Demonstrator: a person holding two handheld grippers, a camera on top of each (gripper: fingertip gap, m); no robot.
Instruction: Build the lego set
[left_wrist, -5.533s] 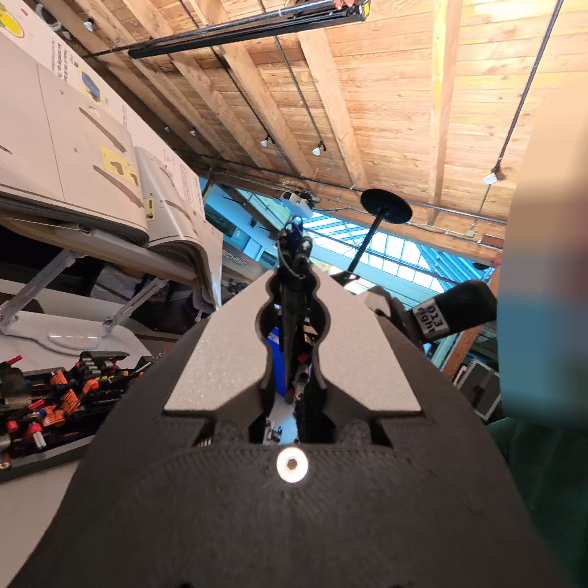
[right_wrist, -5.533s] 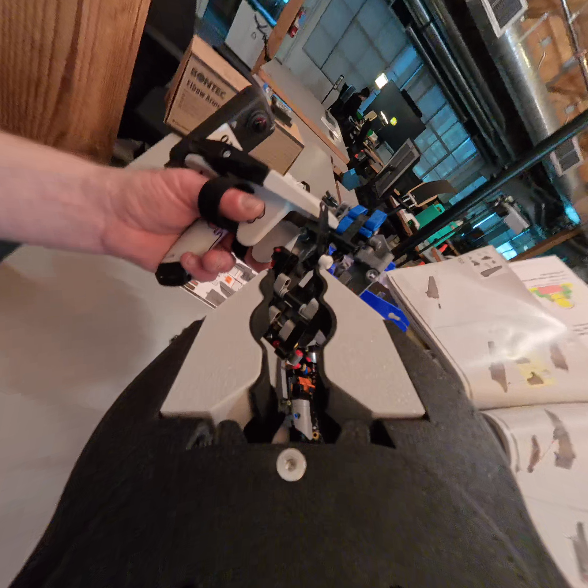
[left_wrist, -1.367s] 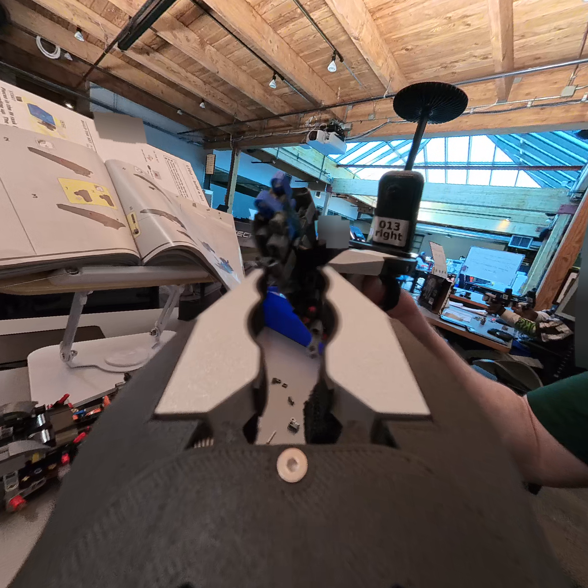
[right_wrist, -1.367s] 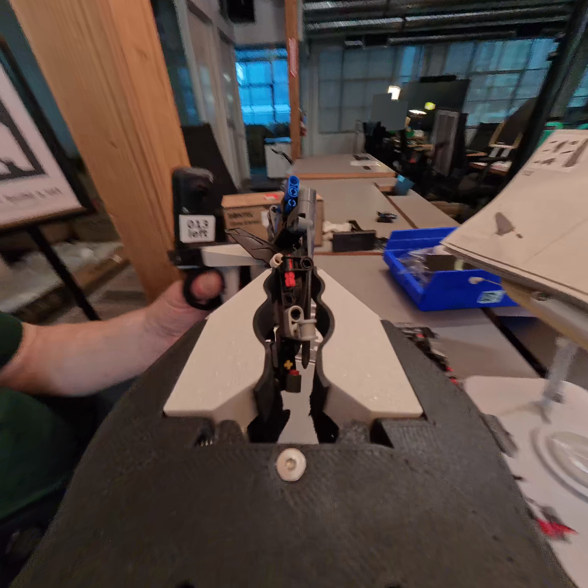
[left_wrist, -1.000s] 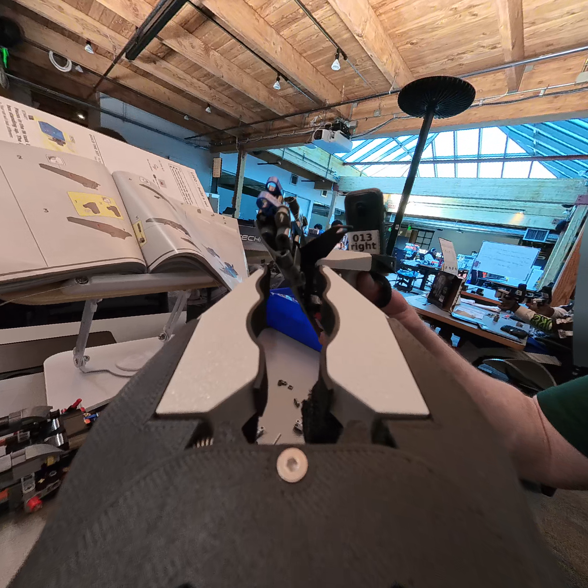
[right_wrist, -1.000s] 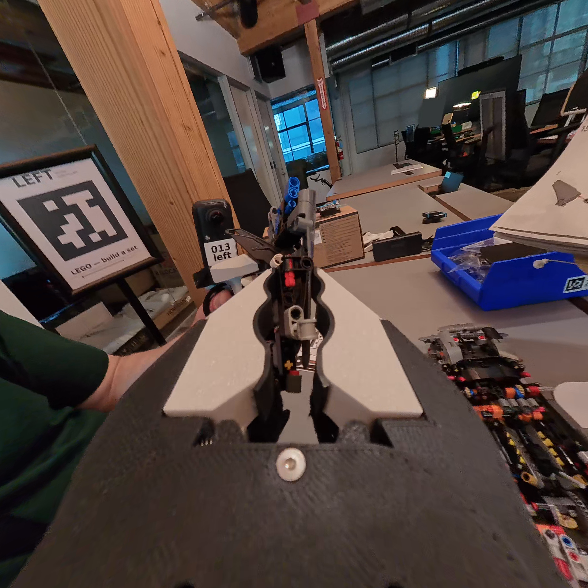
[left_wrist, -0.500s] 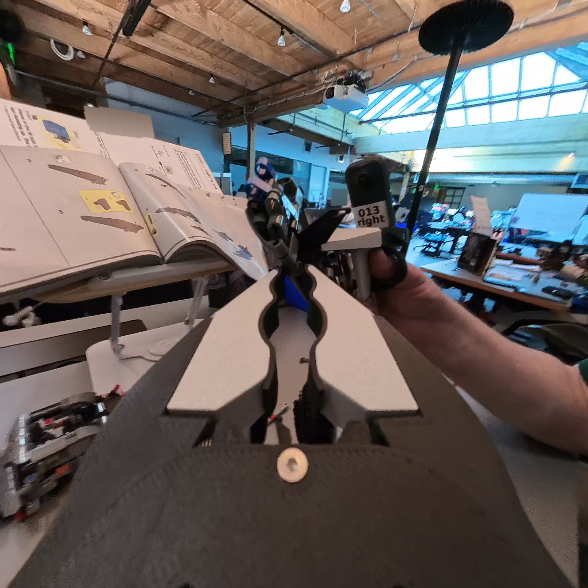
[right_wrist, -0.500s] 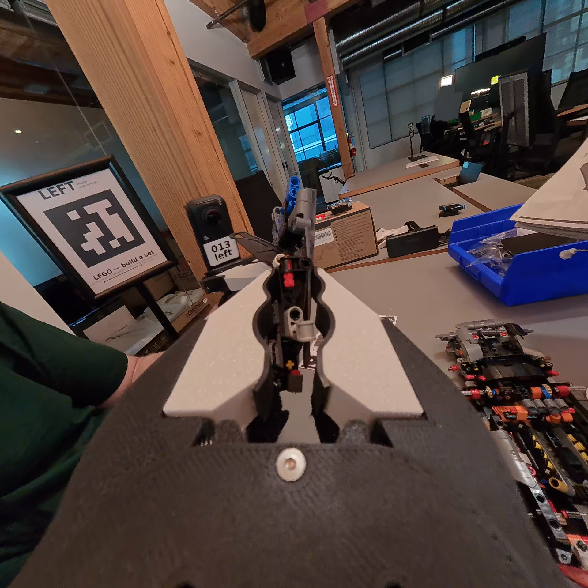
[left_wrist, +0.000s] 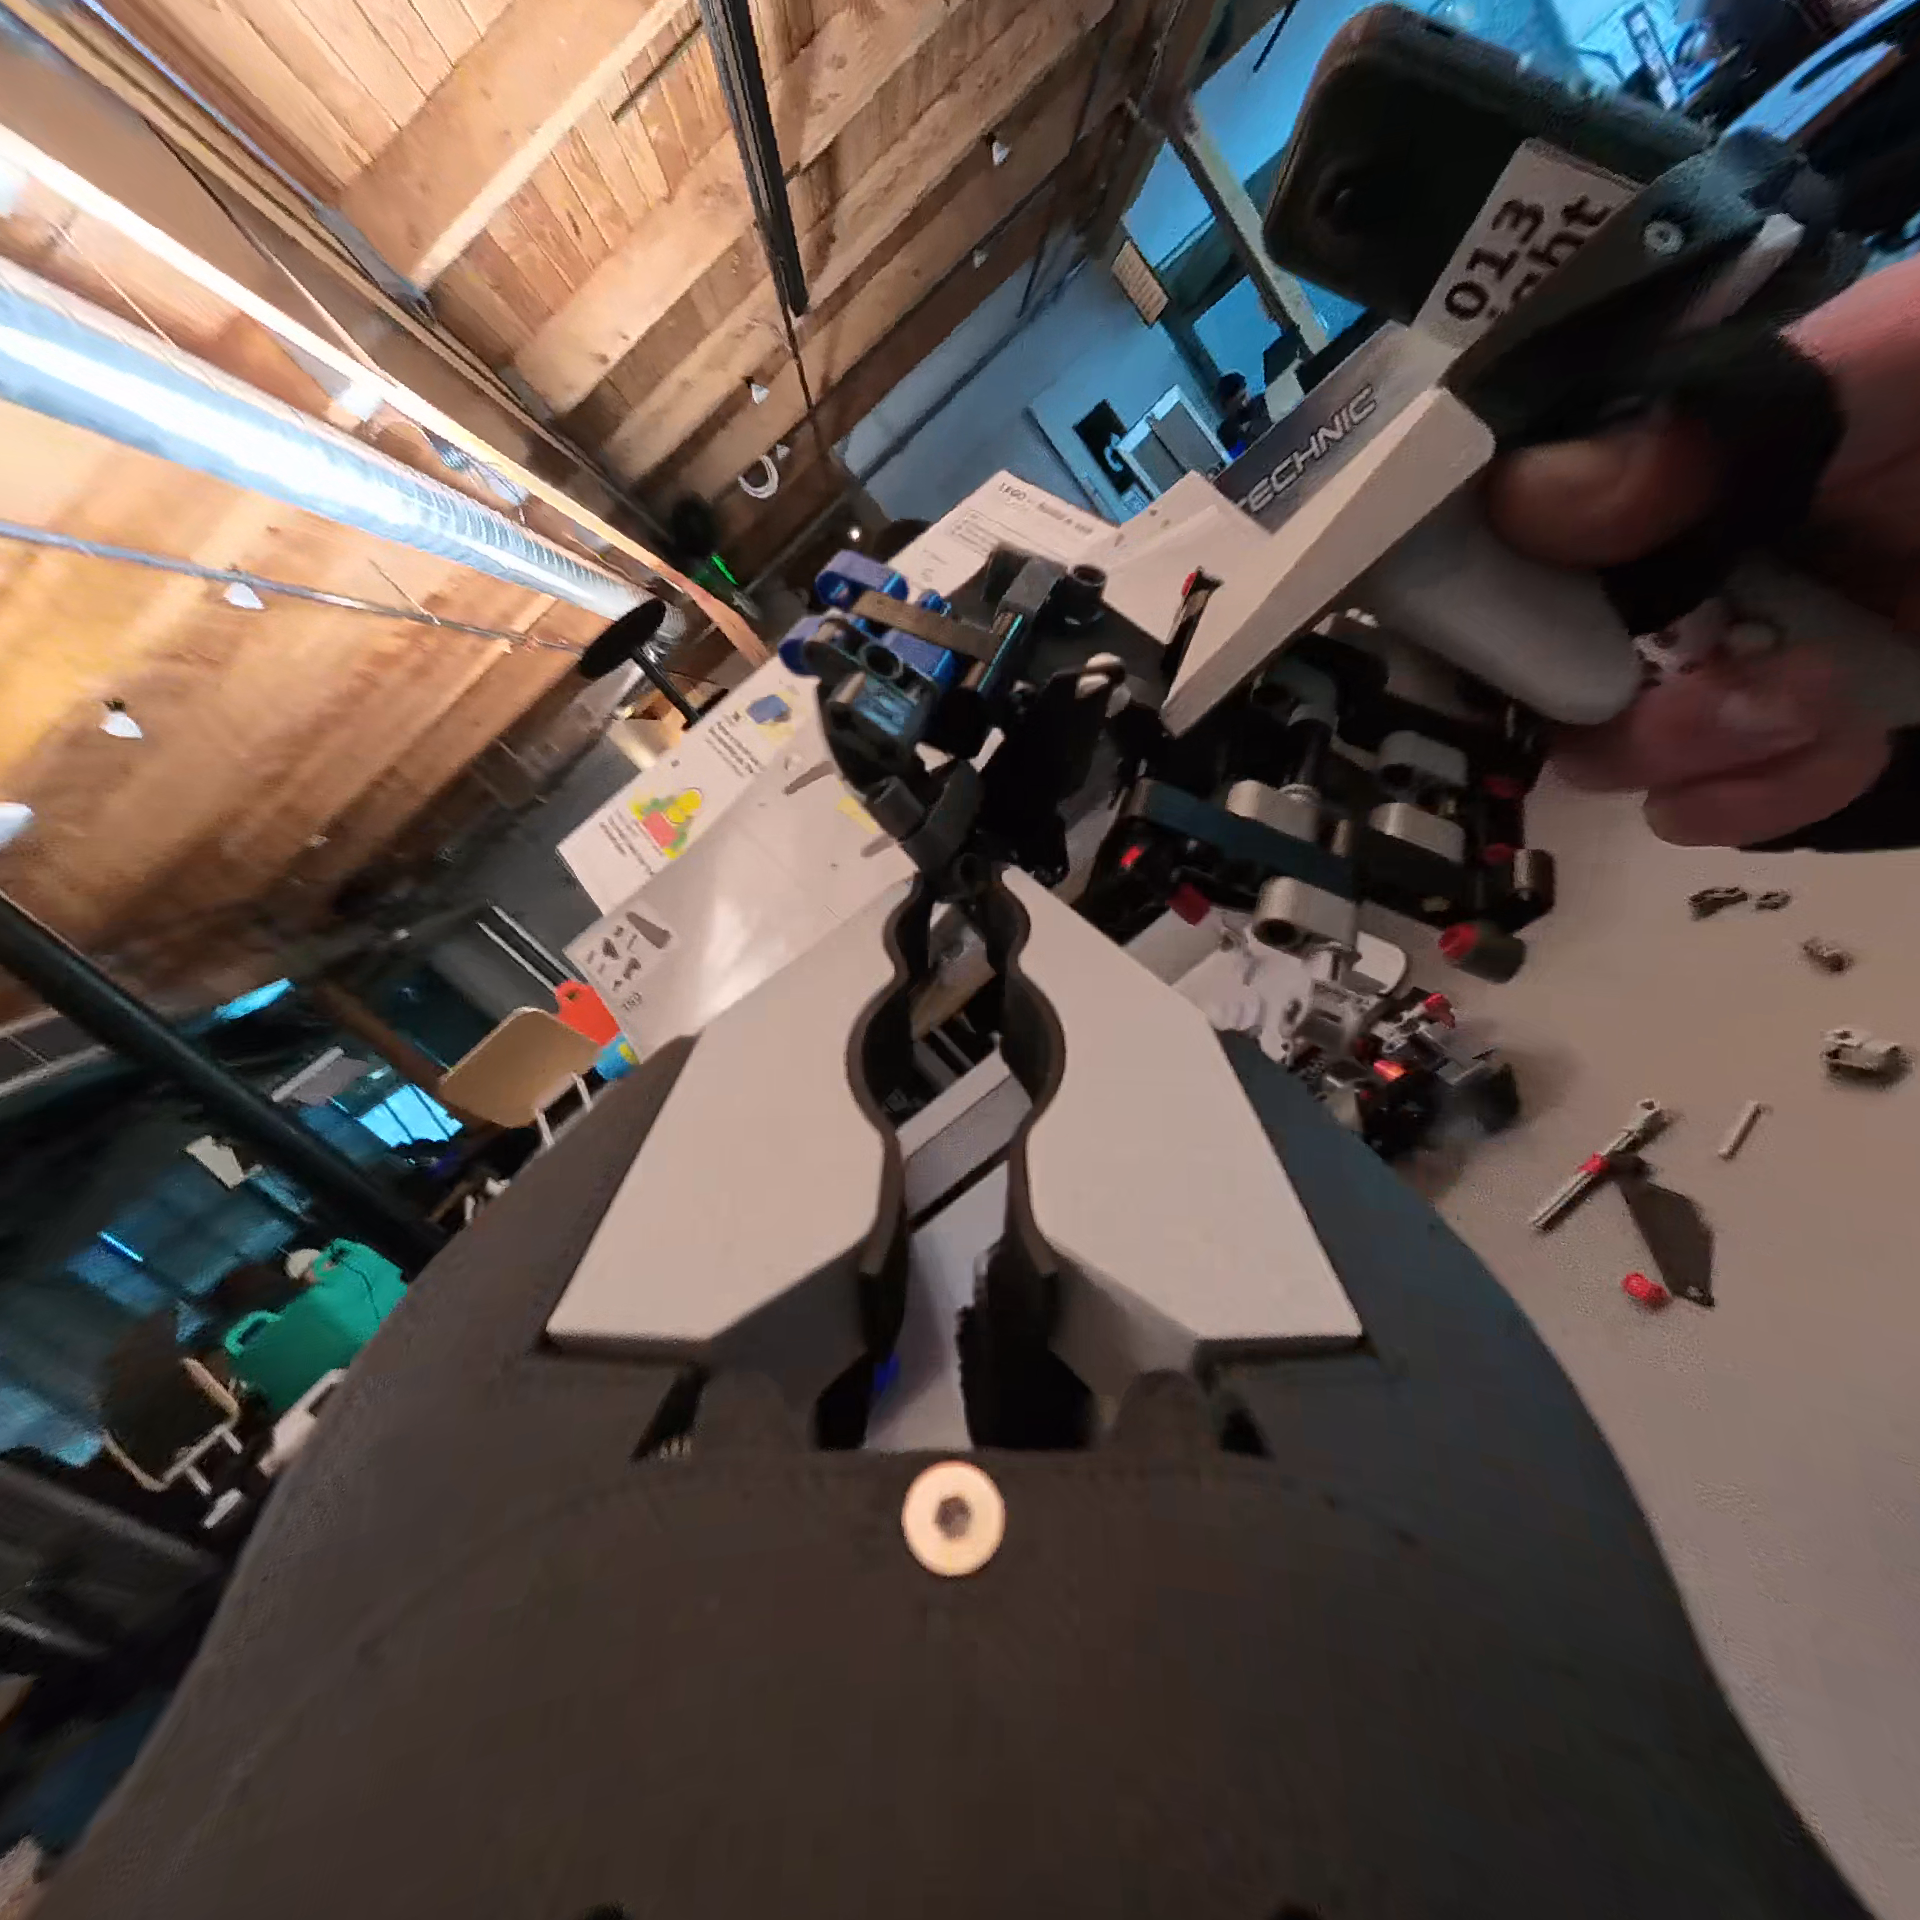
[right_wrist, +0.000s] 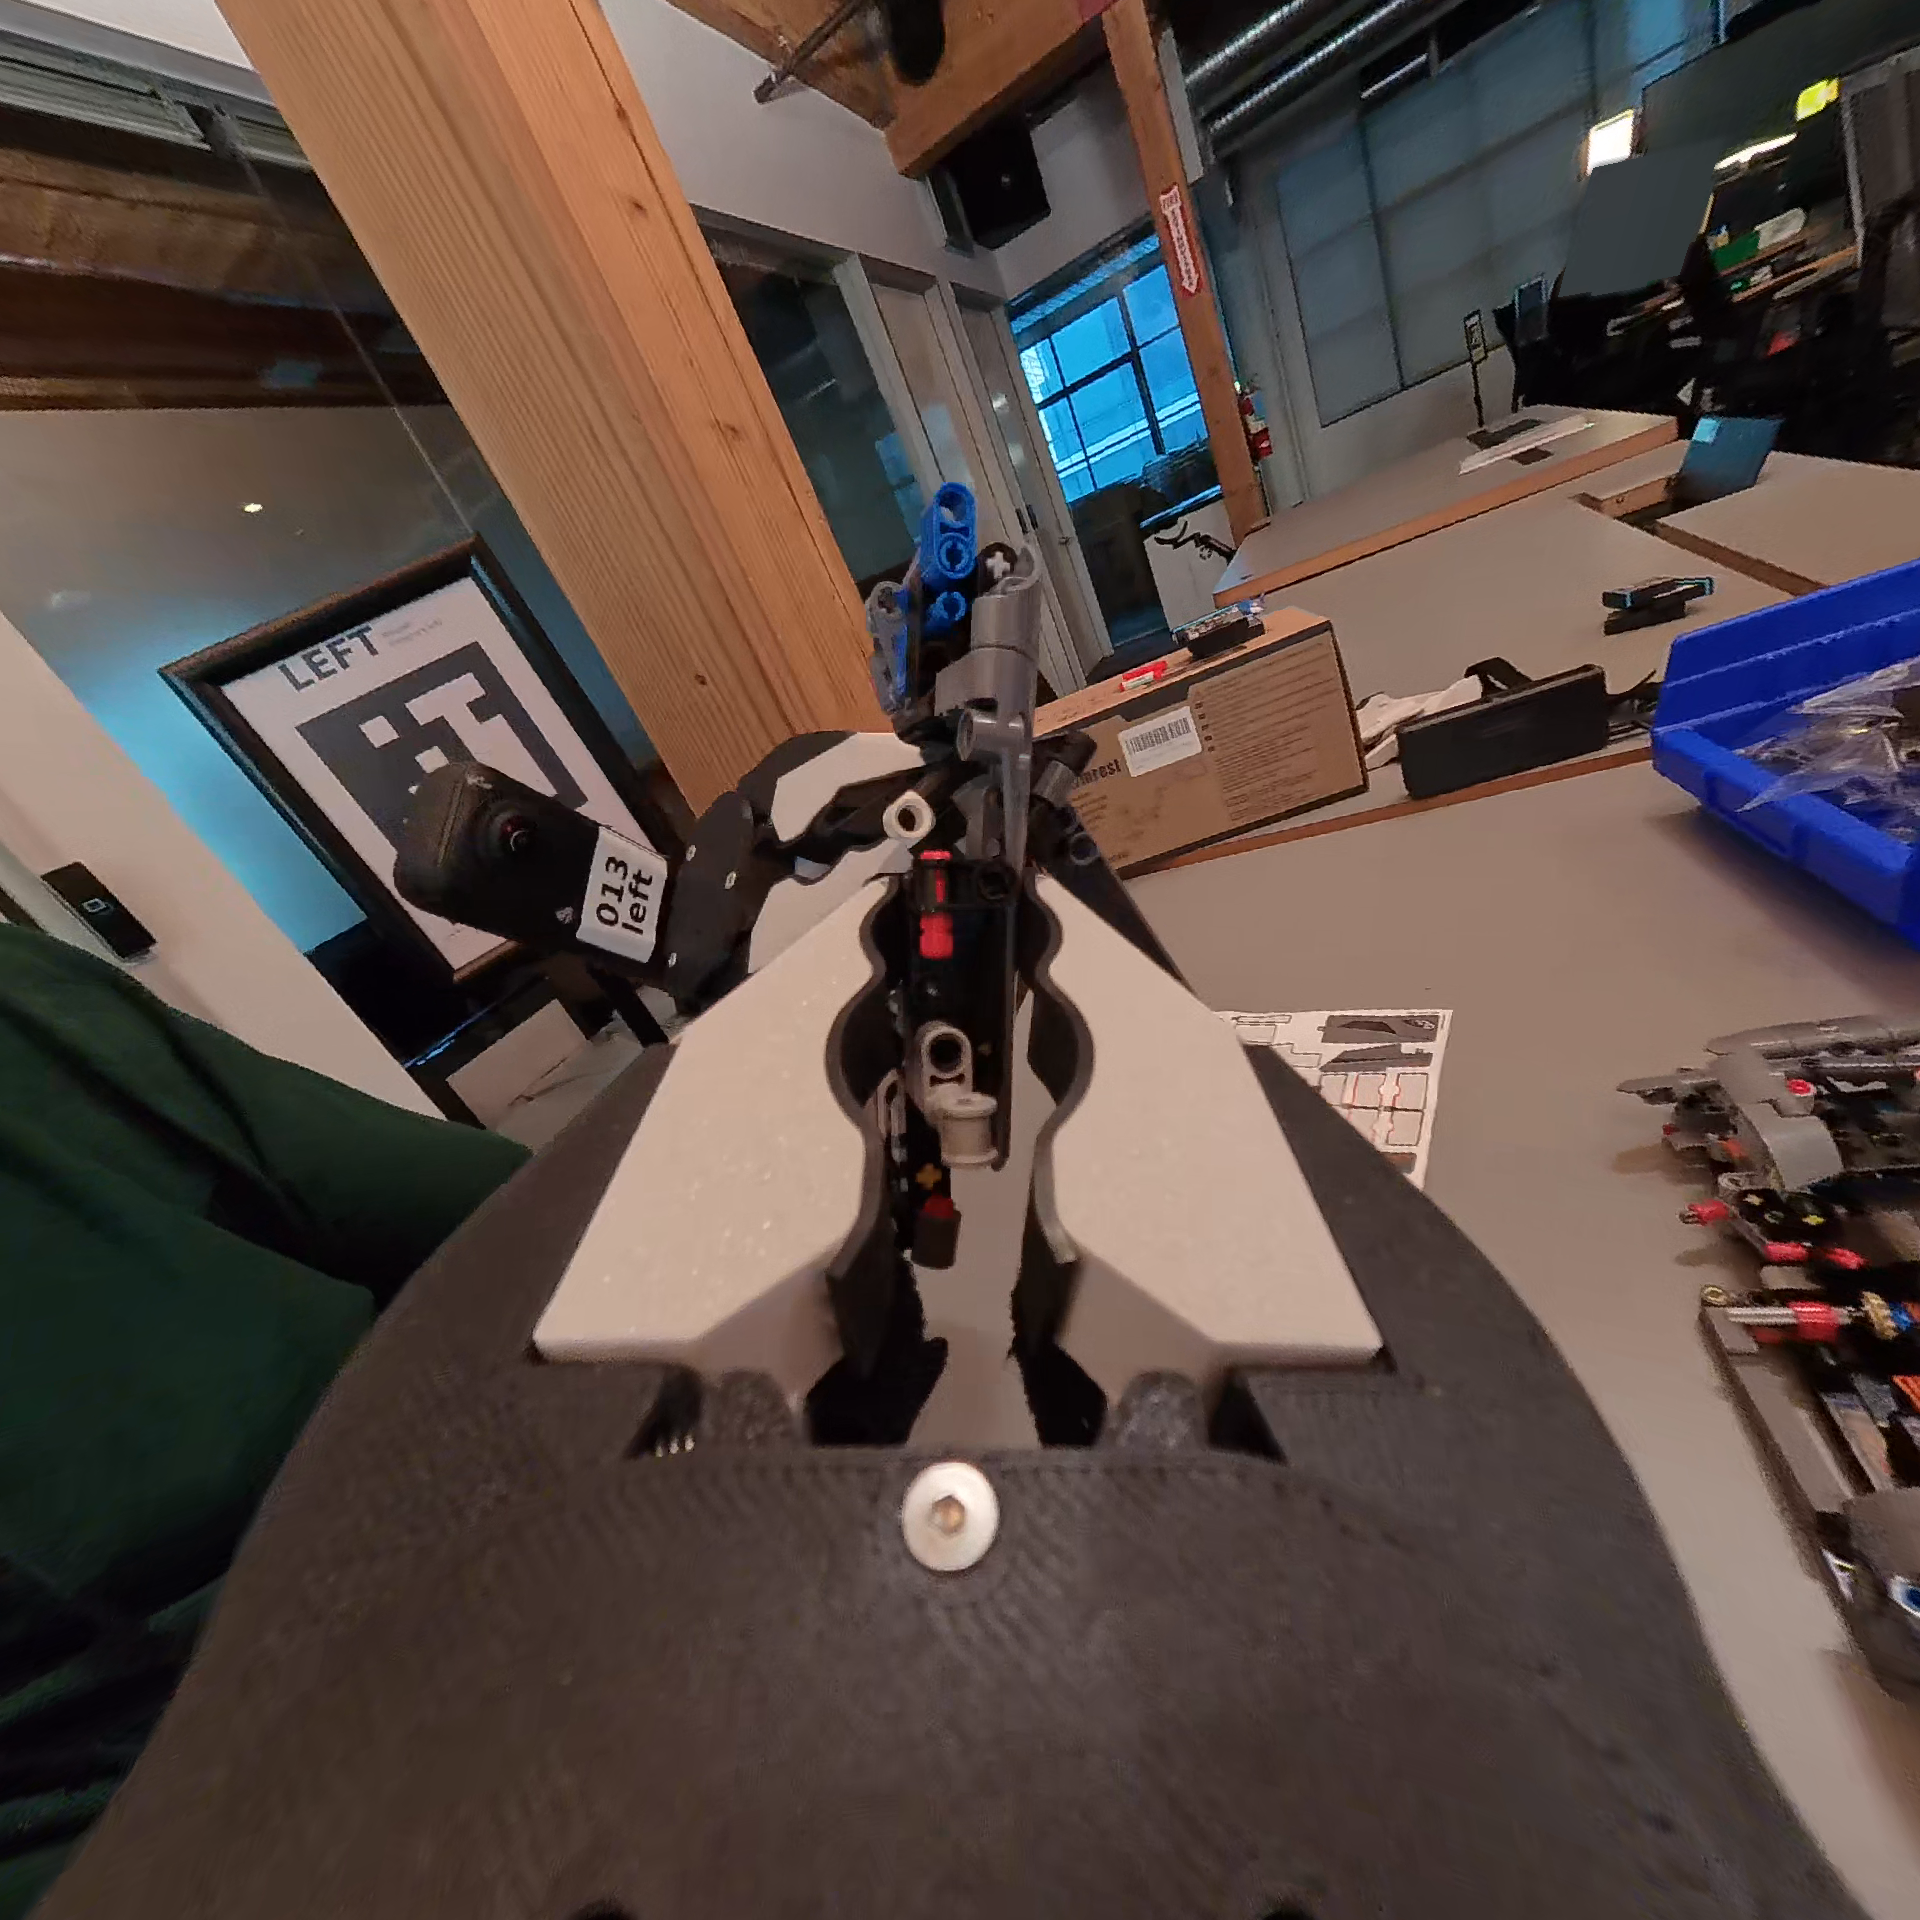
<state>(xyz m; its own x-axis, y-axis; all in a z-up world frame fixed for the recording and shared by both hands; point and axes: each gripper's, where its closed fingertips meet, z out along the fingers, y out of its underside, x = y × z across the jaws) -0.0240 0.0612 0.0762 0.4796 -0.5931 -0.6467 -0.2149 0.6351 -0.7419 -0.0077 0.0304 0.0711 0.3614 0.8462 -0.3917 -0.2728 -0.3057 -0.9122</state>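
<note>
Right gripper clamped on a narrow black Lego Technic sub-assembly with red pins, grey connectors and blue beams at its far end; held upright between the grey fingers, above the grey tabletop. Left gripper pinching a thin black curved piece at the edge of that same sub-assembly with its fingertips only (jaws nearly together, small gap further back). Left view tilted hard, ceiling beams running diagonally. Holding hand wrapped around the right gripper's white handle, upper right of left view.

Larger partly built black-and-grey Lego chassis lying flat on table, right of the right gripper. Same chassis beyond the sub-assembly in left view. Loose small parts scattered on the table near it: grey axle, red pin, black panel. Open instruction booklet behind. Blue plastic bin at far right, brown cardboard box behind sub-assembly. White sticker sheet flat on table just past right fingers.
</note>
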